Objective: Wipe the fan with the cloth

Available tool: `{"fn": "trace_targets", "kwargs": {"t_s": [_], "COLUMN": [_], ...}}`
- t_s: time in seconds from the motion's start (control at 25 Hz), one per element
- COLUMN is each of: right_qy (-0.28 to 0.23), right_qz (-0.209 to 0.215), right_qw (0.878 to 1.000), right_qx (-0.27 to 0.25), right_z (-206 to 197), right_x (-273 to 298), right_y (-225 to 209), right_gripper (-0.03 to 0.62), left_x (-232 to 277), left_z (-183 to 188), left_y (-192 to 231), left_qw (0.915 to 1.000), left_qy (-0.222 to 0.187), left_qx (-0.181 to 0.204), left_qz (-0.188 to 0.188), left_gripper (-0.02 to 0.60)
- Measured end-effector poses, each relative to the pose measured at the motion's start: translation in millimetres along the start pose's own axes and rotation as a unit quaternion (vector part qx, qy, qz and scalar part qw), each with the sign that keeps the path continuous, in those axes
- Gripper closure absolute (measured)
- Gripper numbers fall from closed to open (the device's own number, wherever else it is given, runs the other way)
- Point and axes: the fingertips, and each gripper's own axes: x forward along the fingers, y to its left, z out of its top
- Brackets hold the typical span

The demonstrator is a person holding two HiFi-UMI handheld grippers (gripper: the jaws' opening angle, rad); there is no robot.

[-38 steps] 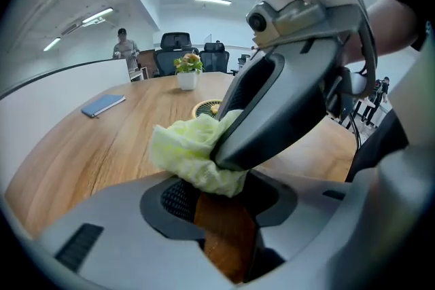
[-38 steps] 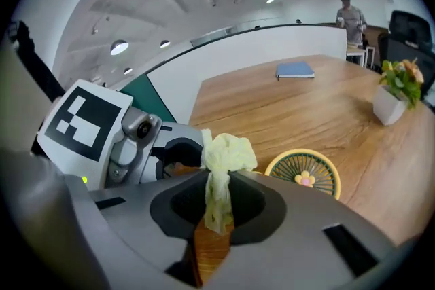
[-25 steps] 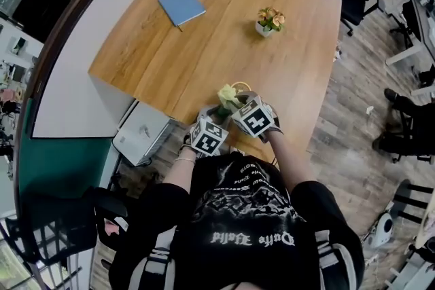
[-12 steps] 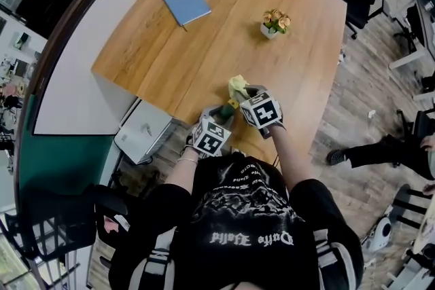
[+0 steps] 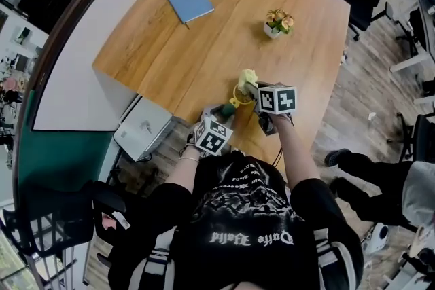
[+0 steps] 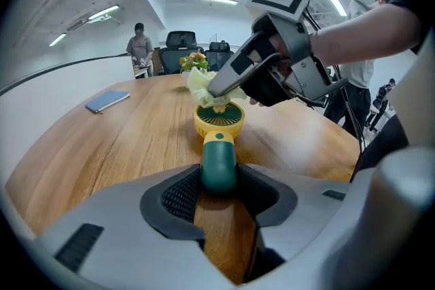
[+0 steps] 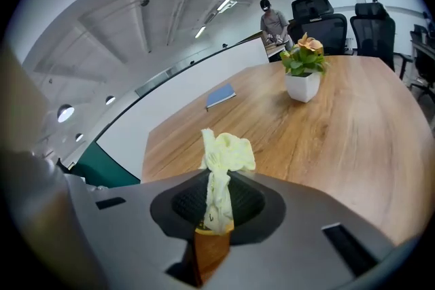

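Left gripper [image 6: 219,181]: clenched on the fan [image 6: 218,139], both pads pressed against the dark green handle [image 6: 218,166]. The handle points away from the jaws, with the yellow head [image 6: 219,120] at the far end, grille facing up, over the table [image 5: 204,51] close to its near edge. Can't tell if the head rests on the wood.

Right gripper [image 7: 216,217]: grasping the cloth [image 7: 223,158]. It's pale yellow, pinched into a strip between the pads, with a crumpled tuft sticking out past the tips. In the left gripper view that tuft sits on the far rim of the head, touching it, and the right gripper comes in from the upper right.

In the head view both grippers are together at the near table edge, right one slightly further in.

Only one container: a small white pot [image 5: 272,30], upright, well beyond the fan. It holds peach flowers [image 5: 280,19] with green leaves.

Blue notebook [image 5: 191,2] lies flat at the far left, well apart from the pot.

Black office chairs [image 7: 325,27] stand at the far end, with a person [image 7: 272,24] beside them.
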Motion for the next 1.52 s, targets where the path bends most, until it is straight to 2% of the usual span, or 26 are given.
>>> {"fn": "trace_targets", "kwargs": {"t_s": [0.08, 0.36, 0.68, 0.96, 1.2, 1.36, 1.52], "right_qy": [0.009, 0.062, 0.102, 0.106, 0.134, 0.126, 0.081], "right_qz": [-0.002, 0.043, 0.079, 0.112, 0.126, 0.132, 0.146], "right_qw": [1.0, 0.995, 0.99, 0.987, 0.98, 0.976, 0.981], "right_qx": [-0.01, -0.064, -0.063, -0.049, -0.079, -0.117, -0.098], "right_z": [-3, -31, -51, -55, -69, -55, -13], "right_x": [-7, -22, -20, -10, 0, -10, -20], "right_y": [-9, -1, 21, 42, 63, 65, 65], "right_gripper": [0.526, 0.528, 0.528, 0.53, 0.53, 0.53, 0.528], "left_x": [0, 0, 1, 0, 0, -2, -3], "left_z": [0, -1, -1, 0, -1, -1, 5], "left_y": [1, 0, 0, -3, -2, -4, -14], "left_qw": [1.0, 1.0, 0.9999, 0.9998, 0.9998, 0.9998, 0.9996], "left_qy": [0.002, 0.004, 0.005, 0.007, 0.007, 0.007, -0.002], "left_qx": [-0.003, -0.004, -0.004, -0.006, -0.011, -0.005, 0.02], "left_qz": [-0.002, -0.003, -0.009, -0.015, -0.017, -0.016, -0.022], "left_gripper": [0.393, 0.393, 0.393, 0.393, 0.393, 0.393, 0.394]}}
